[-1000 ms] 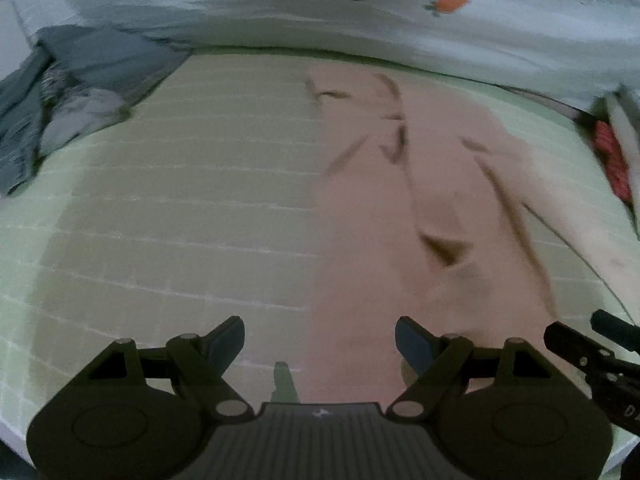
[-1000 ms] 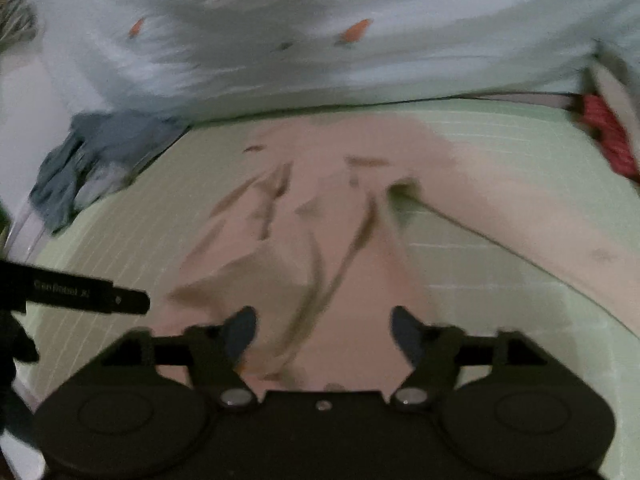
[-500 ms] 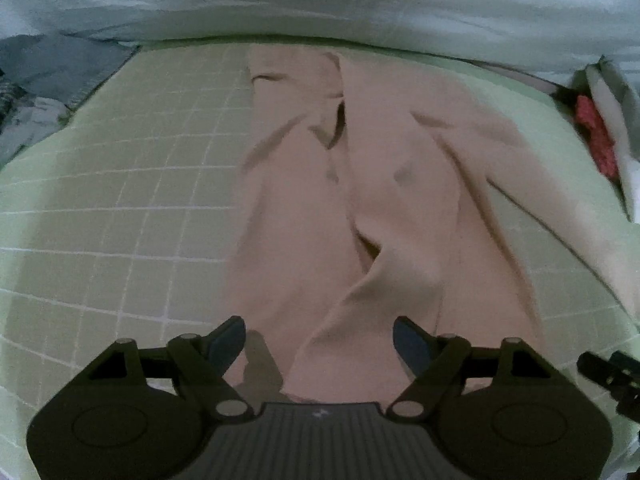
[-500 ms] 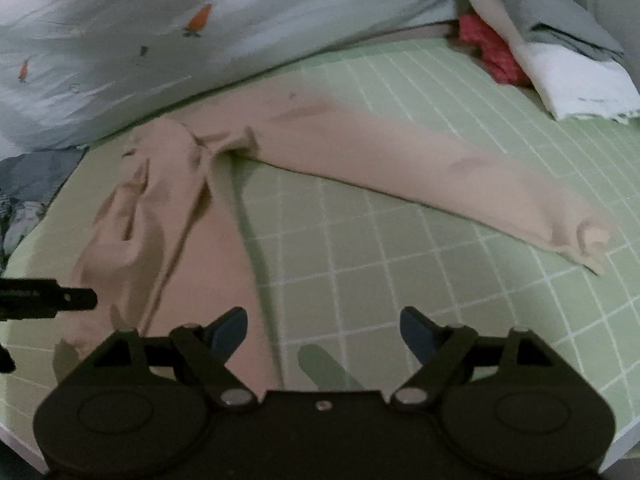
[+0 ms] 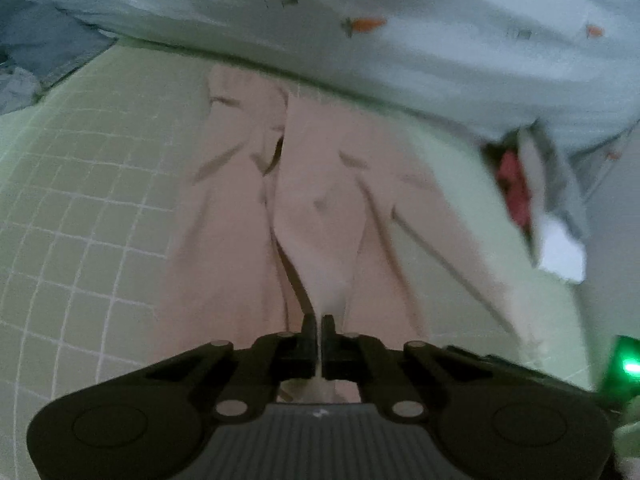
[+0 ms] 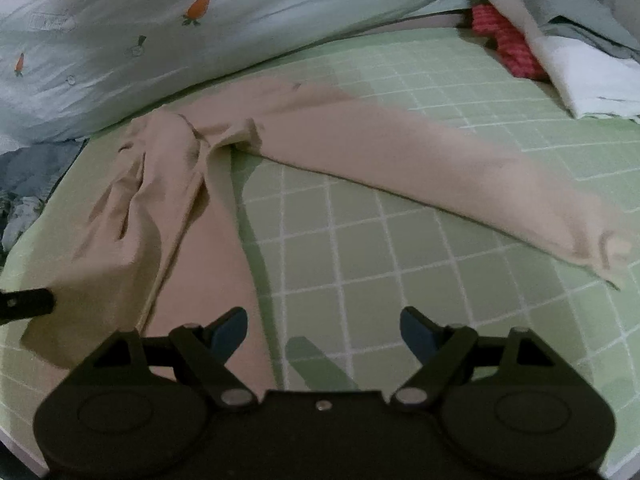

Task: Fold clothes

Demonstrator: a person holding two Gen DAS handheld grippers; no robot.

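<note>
A beige long-sleeved garment [image 5: 320, 208] lies on the green checked bed sheet [image 5: 80, 208]. In the left wrist view my left gripper [image 5: 319, 326] is shut on a fold of its near edge, and the cloth rises in a taut ridge toward the jaws. In the right wrist view the same garment [image 6: 168, 216] is bunched at the left, with one sleeve [image 6: 440, 172] stretched out to the right. My right gripper [image 6: 322, 330] hovers open over the sheet, just right of the garment's body, holding nothing. The tip of the left gripper shows at the left edge [image 6: 28, 304].
A pale blue quilt with carrot prints [image 6: 160, 32] runs along the far side. Grey-blue clothes [image 6: 28, 176] lie at the far left. Red, white and grey folded cloths [image 6: 540, 40] are piled at the far right. The bed's near edge sits just below the grippers.
My left gripper has gone from open to shut on the garment's near edge and lifted it. The right gripper stays open and has barely shifted since half a second ago.
</note>
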